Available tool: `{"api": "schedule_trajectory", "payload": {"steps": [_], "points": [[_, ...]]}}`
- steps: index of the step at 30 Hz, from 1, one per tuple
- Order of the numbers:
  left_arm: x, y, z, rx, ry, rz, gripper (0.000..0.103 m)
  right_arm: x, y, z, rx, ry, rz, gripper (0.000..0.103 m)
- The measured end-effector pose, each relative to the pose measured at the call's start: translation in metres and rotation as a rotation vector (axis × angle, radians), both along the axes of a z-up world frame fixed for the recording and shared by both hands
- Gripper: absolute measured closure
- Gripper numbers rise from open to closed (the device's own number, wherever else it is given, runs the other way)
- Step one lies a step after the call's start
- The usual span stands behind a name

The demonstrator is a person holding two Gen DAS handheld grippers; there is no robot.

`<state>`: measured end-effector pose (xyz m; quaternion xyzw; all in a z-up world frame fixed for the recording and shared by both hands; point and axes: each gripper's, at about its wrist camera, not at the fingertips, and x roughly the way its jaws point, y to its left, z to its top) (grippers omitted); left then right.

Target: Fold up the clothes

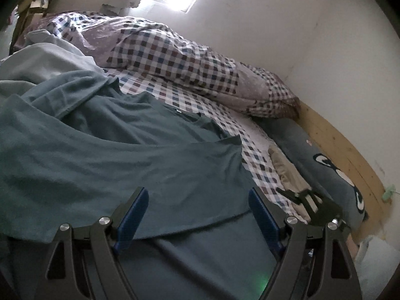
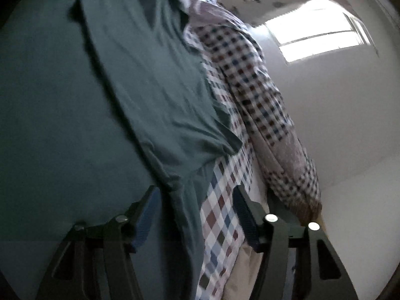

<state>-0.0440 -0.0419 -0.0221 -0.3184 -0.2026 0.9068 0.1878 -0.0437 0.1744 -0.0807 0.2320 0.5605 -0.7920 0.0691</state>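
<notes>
- The teal T-shirt [image 1: 120, 155] is lying spread across the checked bedsheet [image 1: 252, 155], its collar towards the rolled duvet and one sleeve reaching out over the checks; likely it is lying flat so that edges can be found for folding.
- The left gripper [image 1: 197, 210] is hovering low over the shirt's near edge, fingers wide apart and gripping nothing.
- The right gripper [image 2: 195, 212] is straddling the shirt's side edge where it is meeting the sheet, fingers likewise parted and empty; the view is blurred.
- The checked duvet [image 1: 175, 60] is lying bunched along the wall, narrowing the room for folding.
- A pale blue garment [image 1: 47, 62] is crowding the shirt's far side; a beige cloth [image 1: 285, 167] and cartoon pillow [image 1: 332, 165] are lying beside it.
</notes>
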Motion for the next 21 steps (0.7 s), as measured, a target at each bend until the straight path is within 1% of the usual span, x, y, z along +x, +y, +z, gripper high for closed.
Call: {"api": "schedule_trajectory", "payload": {"steps": [1, 3, 4, 8, 9, 12, 17, 21], "points": [[0.0, 0.0, -0.001, 0.001, -0.003, -0.004, 0.018, -0.004, -0.001, -0.004, 0.026, -0.003, 0.011, 0.054], [0.0, 0.0, -0.002, -0.01, -0.009, -0.012, 0.018, -0.01, -0.003, -0.011, 0.081, -0.012, 0.033, 0.06], [0.001, 0.0, -0.003, -0.019, -0.01, -0.014, 0.018, -0.013, -0.005, -0.014, 0.103, -0.019, 0.043, 0.061], [0.002, -0.005, -0.002, -0.013, -0.011, -0.013, 0.018, -0.023, -0.006, -0.025, 0.169, -0.043, 0.067, 0.063], [0.002, -0.006, -0.002, -0.011, -0.012, -0.013, 0.018, -0.025, -0.007, -0.027, 0.185, -0.058, 0.067, 0.065], [0.004, -0.009, -0.001, -0.006, -0.013, -0.012, 0.018, -0.023, -0.005, -0.031, 0.253, -0.073, 0.084, 0.066], [0.003, -0.01, -0.001, -0.008, -0.02, -0.01, 0.018, -0.022, -0.002, -0.041, 0.349, -0.018, 0.133, 0.066], [0.003, -0.009, 0.0, -0.006, -0.019, -0.012, 0.018, -0.034, -0.001, -0.045, 0.356, 0.037, 0.113, 0.066]]}}
